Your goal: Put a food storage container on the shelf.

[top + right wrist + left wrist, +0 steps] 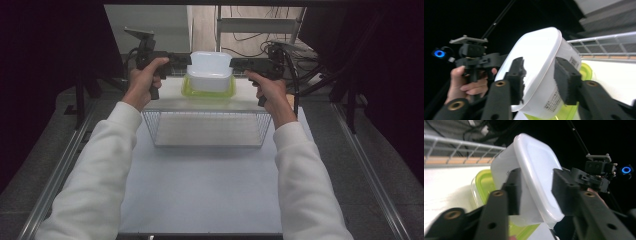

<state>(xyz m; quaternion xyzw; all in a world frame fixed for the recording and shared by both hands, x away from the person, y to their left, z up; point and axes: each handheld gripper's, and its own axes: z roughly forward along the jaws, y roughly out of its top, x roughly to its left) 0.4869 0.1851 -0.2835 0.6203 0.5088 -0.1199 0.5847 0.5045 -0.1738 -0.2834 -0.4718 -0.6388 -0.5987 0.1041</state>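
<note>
A white plastic container (209, 70) rests on top of a green-rimmed container (209, 91) at the far side of the white table (200, 190). My left gripper (184, 61) reaches it from the left and my right gripper (236, 64) from the right. In the left gripper view the white container's (534, 165) rim lies between the jaws of the left gripper (536, 187), with a gap at the pads. In the right gripper view the right gripper (540, 75) stands open around the container's (539, 47) other edge. Neither grips it.
A wire basket (207, 129) stands on the table just in front of the two containers, between the person's forearms. Dark curtains, frame rails and cables (295, 55) surround the far end. The table's near half is bare white.
</note>
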